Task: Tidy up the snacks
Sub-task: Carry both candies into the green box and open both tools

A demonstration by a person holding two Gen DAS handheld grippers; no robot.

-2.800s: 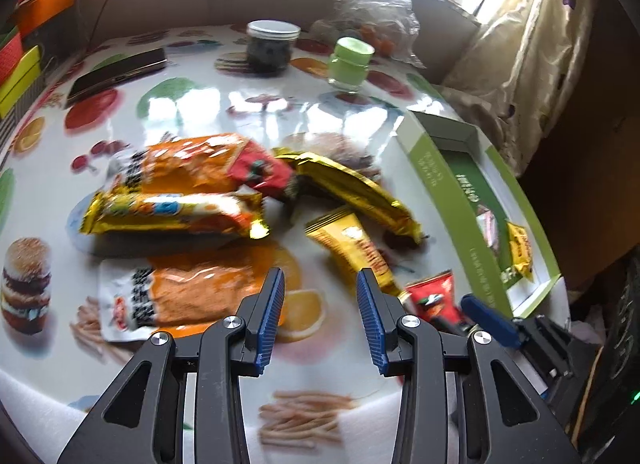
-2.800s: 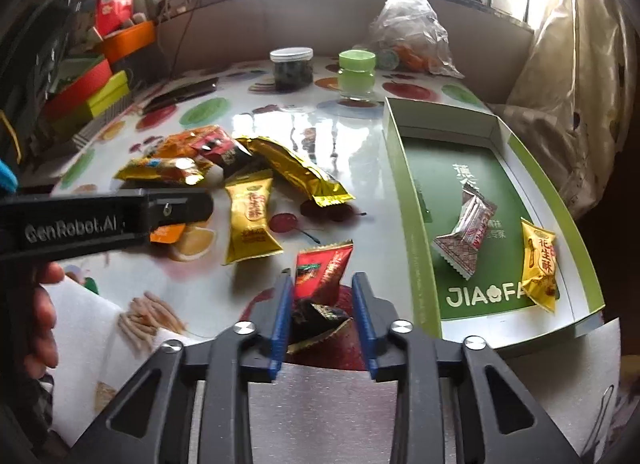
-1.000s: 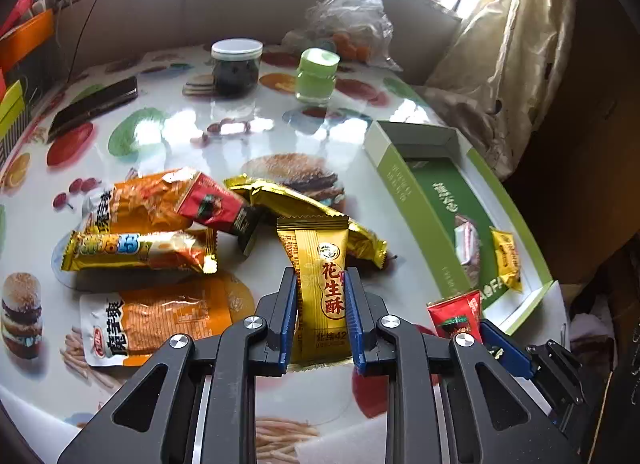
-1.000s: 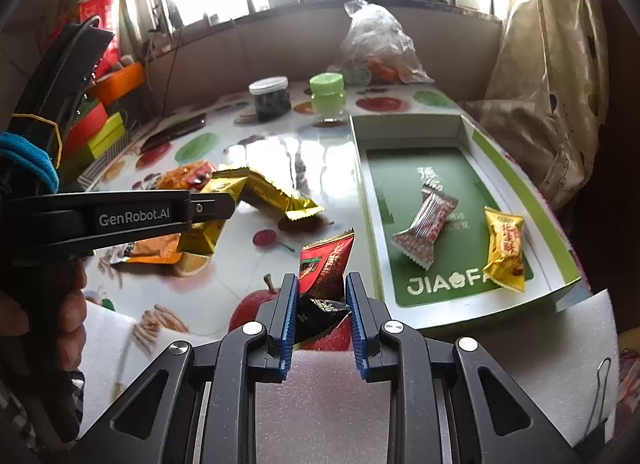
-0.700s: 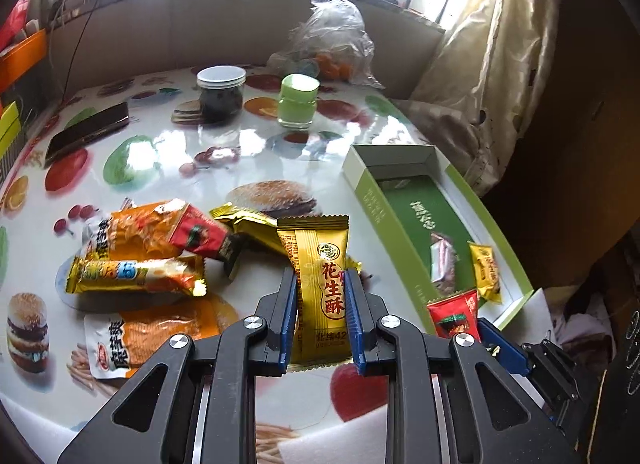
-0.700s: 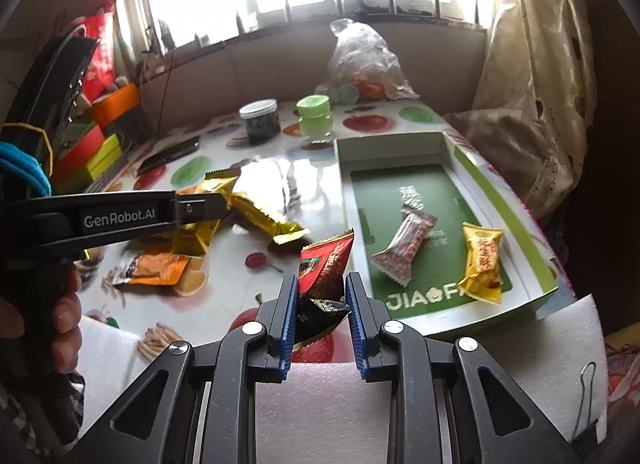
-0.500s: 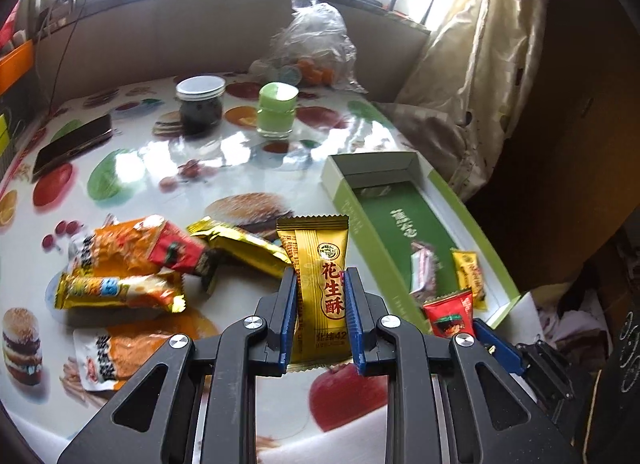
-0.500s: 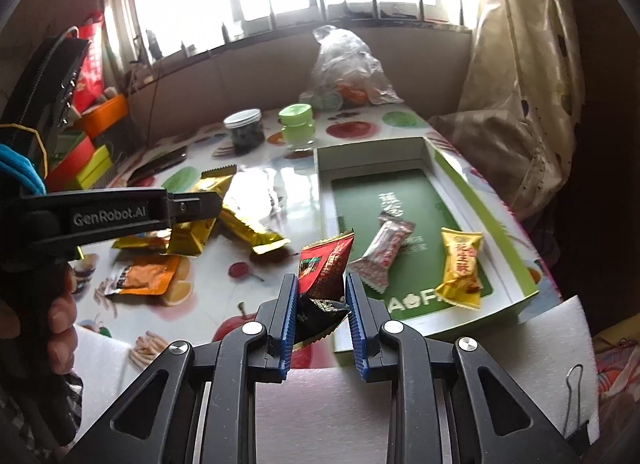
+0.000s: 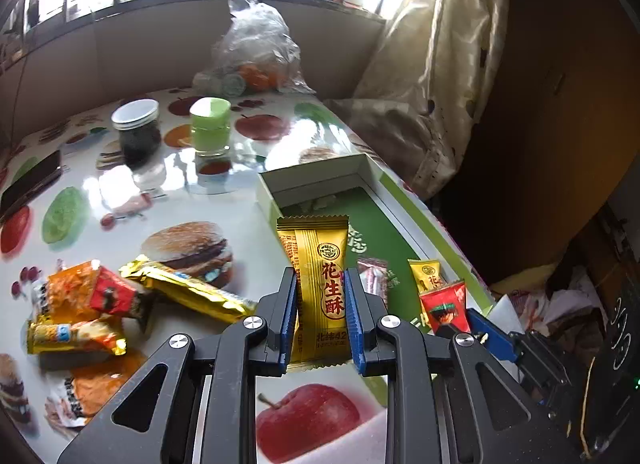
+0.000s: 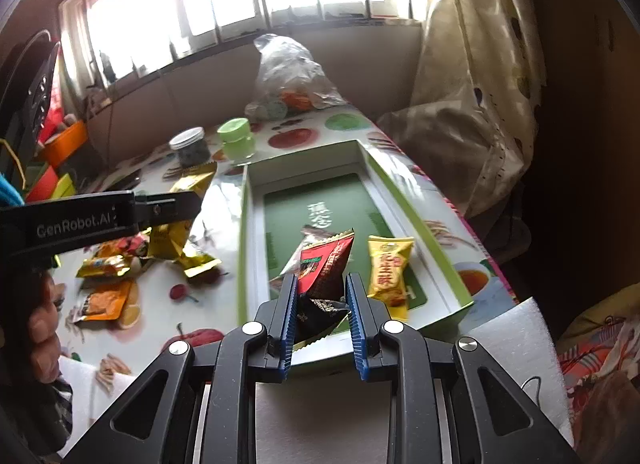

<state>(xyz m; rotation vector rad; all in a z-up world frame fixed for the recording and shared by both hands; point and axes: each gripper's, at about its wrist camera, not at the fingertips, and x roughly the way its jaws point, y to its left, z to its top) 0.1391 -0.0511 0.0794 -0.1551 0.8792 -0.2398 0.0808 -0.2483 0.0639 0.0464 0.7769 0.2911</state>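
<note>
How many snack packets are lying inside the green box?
2: a pink-white packet and a yellow packet side by side at the green box's near end. The red packet in the right gripper may hide more.

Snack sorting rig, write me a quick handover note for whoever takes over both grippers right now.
Left gripper: jaws shut on a gold peanut-crisp packet, held in front of the green box.
Right gripper: jaws shut on a red-and-black snack packet, held in front of the box's near end.
Done: a pink-and-white candy and a small yellow packet lie in the box.
Left: release both held packets into the box, then fetch the rest from the table: long gold bar, orange-red pouch, yellow bar, orange pouch.
</note>
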